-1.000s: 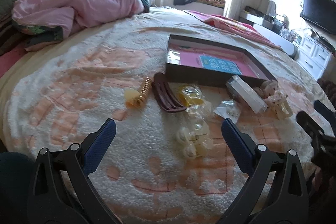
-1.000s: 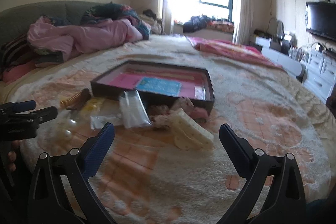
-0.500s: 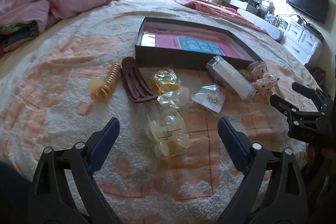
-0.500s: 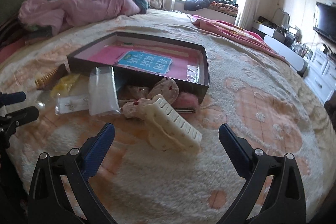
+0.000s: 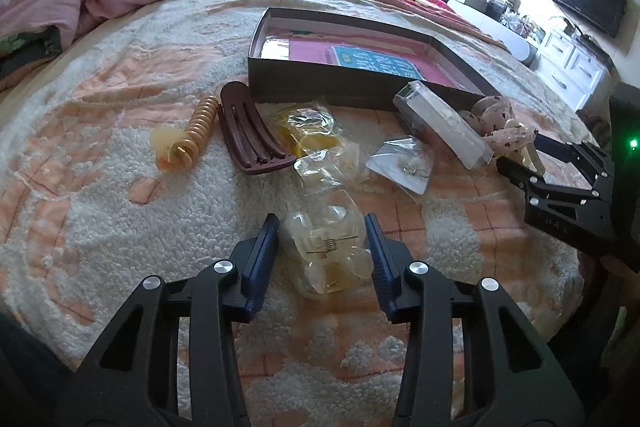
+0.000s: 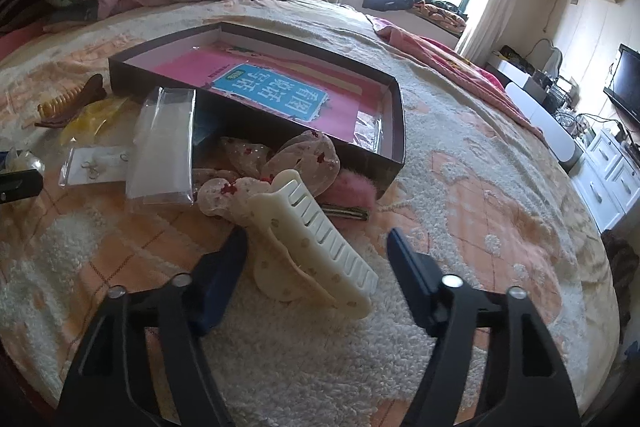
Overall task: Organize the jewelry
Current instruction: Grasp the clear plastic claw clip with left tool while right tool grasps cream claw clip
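Translucent clear claw clip (image 5: 328,251), near box (image 5: 360,83): left gripper (image 5: 323,259) jaws flanking it, unclenched; right gripper (image 6: 316,267) likewise parted around cream claw clip (image 6: 316,247). Step: grasping. Next: squeeze, lift into box.

Right hand-held gripper (image 6: 318,263) straddles cream claw clip (image 6: 316,247), jaws apart.

Both views sit low over the bed, close behind their own fingers, facing the window. The left wrist view looks from the left; the right from the right. Both share the dark box (image 5: 360,83) (image 6: 256,99) at upper centre.
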Motion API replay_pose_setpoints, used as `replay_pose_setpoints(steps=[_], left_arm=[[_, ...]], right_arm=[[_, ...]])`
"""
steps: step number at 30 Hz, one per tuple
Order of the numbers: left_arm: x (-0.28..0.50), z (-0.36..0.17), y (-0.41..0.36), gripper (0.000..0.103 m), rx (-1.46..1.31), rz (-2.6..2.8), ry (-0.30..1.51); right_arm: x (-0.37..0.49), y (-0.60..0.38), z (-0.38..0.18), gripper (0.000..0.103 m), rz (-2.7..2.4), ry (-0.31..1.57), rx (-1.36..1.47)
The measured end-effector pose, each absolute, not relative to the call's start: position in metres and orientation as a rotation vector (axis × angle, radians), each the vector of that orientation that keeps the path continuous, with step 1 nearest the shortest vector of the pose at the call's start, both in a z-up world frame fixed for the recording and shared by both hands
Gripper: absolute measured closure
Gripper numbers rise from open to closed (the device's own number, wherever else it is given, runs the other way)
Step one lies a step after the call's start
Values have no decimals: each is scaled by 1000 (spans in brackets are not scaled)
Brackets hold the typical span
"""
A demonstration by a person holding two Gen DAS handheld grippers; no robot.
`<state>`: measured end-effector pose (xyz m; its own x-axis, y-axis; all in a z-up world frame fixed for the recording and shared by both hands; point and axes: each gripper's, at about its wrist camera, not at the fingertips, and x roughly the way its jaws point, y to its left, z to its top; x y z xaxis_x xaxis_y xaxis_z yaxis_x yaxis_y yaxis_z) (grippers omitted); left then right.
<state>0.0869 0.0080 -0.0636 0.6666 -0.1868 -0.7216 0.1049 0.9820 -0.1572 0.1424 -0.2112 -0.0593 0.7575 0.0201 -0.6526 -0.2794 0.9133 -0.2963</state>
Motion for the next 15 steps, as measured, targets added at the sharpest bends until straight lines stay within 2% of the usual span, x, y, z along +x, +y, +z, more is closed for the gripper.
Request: replay_pose_setpoints(steps=[2,15], left_arm=[[85,-63,4,69,-89,-173,819],[75,-38,-18,69,-59,-258,750]], right_arm=[[141,-212,-59,55,173,694,-392],[125,-250,-42,56,155,715,-162]])
